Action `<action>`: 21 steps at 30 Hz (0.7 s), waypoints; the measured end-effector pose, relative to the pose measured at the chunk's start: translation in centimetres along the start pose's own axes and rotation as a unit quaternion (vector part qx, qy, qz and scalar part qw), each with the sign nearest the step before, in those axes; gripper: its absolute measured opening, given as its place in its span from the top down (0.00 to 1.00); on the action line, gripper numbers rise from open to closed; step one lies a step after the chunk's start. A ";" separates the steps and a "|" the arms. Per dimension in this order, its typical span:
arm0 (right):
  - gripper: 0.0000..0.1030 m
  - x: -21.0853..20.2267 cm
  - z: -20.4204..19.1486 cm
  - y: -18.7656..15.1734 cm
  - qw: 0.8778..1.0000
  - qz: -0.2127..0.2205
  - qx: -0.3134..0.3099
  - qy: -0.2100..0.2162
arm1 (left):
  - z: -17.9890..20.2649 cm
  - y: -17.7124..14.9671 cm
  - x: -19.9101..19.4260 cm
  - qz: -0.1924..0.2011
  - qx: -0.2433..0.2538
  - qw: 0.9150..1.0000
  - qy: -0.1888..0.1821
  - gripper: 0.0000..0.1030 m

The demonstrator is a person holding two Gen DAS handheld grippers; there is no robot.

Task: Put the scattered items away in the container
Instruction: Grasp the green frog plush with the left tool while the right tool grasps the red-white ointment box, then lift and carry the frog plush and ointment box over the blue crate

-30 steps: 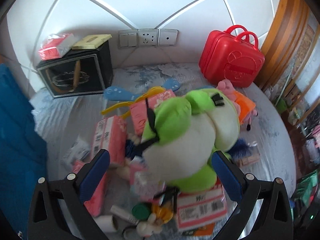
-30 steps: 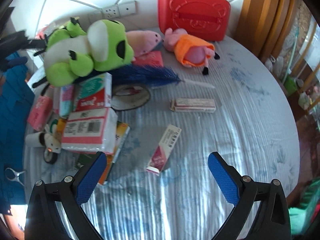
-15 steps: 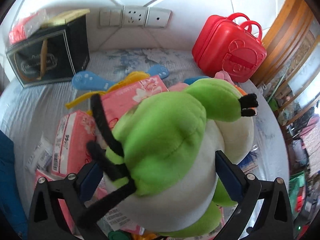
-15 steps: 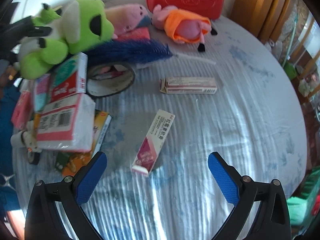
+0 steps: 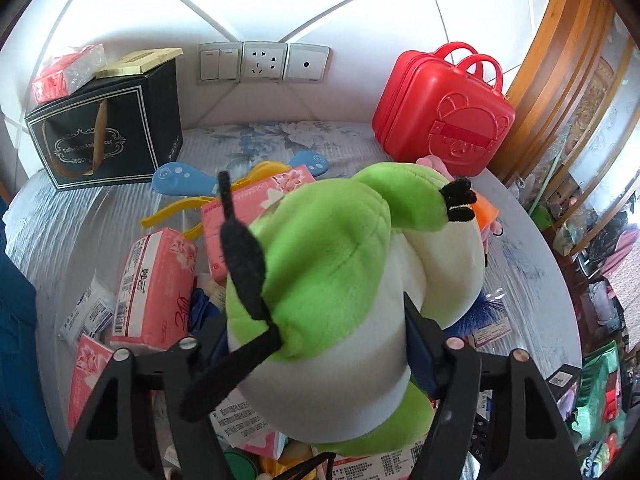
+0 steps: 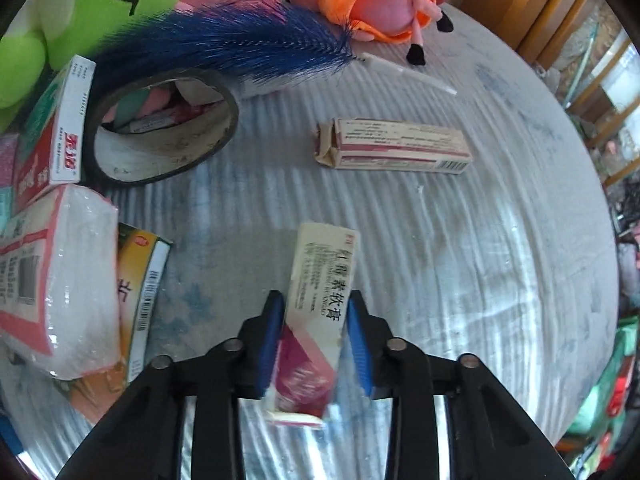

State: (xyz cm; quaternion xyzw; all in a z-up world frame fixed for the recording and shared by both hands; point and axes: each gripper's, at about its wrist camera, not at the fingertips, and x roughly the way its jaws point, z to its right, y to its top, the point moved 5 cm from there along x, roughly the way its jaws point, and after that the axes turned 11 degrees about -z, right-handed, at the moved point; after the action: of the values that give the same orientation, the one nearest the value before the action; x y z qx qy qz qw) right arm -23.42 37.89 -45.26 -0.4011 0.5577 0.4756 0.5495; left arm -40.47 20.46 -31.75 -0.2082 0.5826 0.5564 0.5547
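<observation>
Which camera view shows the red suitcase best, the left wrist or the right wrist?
The left wrist view. There the red suitcase stands whole against the wall, with both handles and the embossed front visible. The right wrist view shows only a strip of its lower edge at the top of the picture, behind the pig plush.

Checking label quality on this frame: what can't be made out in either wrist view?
- Left wrist: the green plush fills the left gripper and hides the items beneath it and the pad contact.
- Right wrist: the ointment box in the right gripper has its lower end blurred; small print unreadable.
- Red case: closed in the left view, cut by the top edge in the right.
</observation>
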 end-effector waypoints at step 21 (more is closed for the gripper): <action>0.72 -6.9 0.6 -0.7 0.998 0.047 -0.003 0.039 | -2.6 -1.5 -8.2 0.060 -0.051 0.997 -0.003 0.38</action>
State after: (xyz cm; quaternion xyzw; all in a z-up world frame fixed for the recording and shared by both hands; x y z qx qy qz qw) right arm -22.08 37.76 -38.45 -0.3947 0.5955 0.4864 0.5030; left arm -37.78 14.67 -25.83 -0.1992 0.5631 0.6182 0.5111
